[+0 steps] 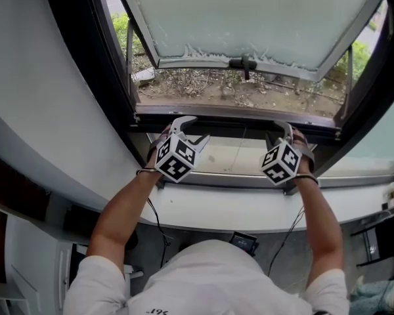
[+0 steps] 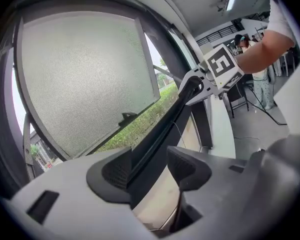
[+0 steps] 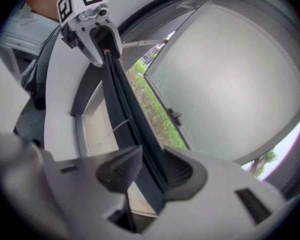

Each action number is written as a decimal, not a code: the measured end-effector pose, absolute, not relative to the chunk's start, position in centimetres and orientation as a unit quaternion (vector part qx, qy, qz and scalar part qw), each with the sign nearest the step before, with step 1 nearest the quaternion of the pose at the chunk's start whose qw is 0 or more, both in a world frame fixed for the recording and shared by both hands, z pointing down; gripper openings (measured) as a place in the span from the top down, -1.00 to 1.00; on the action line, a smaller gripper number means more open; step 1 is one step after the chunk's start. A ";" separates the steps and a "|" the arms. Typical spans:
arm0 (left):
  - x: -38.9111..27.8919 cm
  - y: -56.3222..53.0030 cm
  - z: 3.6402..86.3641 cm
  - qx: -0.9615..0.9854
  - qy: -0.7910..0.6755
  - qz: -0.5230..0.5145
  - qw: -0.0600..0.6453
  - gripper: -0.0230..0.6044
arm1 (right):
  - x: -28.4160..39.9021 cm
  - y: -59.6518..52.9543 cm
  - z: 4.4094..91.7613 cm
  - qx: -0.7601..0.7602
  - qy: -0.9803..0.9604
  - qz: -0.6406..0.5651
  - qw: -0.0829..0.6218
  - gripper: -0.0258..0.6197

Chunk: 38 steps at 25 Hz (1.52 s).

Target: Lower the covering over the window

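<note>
- Window-covering bar (image 1: 236, 117), a long dark rail, lay level across the foot of the window opening, just above the sill, and both tools were on it!
- Over on the left, the left gripper (image 1: 194, 128), white with a black-and-white marker cube (image 1: 176, 158), reached forward from a bare forearm to the rail's left part.
- Its own view showed the ribbed dark pads (image 2: 117, 170) standing wide apart with the rail running between them. One pad sat right at the rail's edge, and a pale gap showed beside the other, so there was no firm clamp.
- In the middle, a frosted glass sash in a grey frame (image 1: 249, 18) swung outward beyond the rail, with a small black handle (image 1: 244, 63) on its lower edge. Grass and dry soil (image 1: 217, 87) showed underneath it.
- On the near side of the rail lay a beige panel (image 1: 230, 159) crossed by a thin cord. Nearer still came the curved white sill (image 1: 249, 209).
- On the right, the right gripper (image 1: 280, 133) mirrored its partner on the rail's right part.
- Its jaws were also wide apart and straddled the rail, with the pads close on either side. I couldn't call whether they pressed on it.
</note>
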<state>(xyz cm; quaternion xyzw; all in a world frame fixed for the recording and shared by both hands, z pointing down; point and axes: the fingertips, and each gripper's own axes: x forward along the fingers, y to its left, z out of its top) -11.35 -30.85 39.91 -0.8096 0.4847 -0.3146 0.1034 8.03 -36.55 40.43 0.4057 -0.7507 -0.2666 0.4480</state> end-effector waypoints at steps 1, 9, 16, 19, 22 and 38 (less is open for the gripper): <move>-11.3 -30.8 39.6 -0.811 0.487 -0.308 0.102 0.18 | 8.0 -36.4 40.1 0.411 -0.754 -0.263 0.440 0.46; -10.3 -29.9 37.0 -0.826 0.491 -0.261 0.097 0.19 | 8.0 -35.4 37.3 0.451 -0.779 -0.224 0.375 0.58; -10.1 -28.8 33.1 -0.836 0.509 -0.184 0.086 0.22 | 7.7 -34.3 35.2 0.473 -0.799 -0.200 0.313 0.66; -10.1 -27.8 31.8 -0.841 0.517 -0.143 0.072 0.24 | 7.3 -33.5 33.8 0.480 -0.809 -0.190 0.281 0.68; -10.2 -26.6 30.8 -0.844 0.525 -0.097 0.056 0.27 | 7.1 -32.4 32.8 0.486 -0.819 -0.174 0.249 0.69; -9.3 -21.0 32.3 -0.854 0.516 0.028 -0.051 0.79 | 7.4 -27.3 32.0 0.486 -0.857 -0.098 0.139 0.73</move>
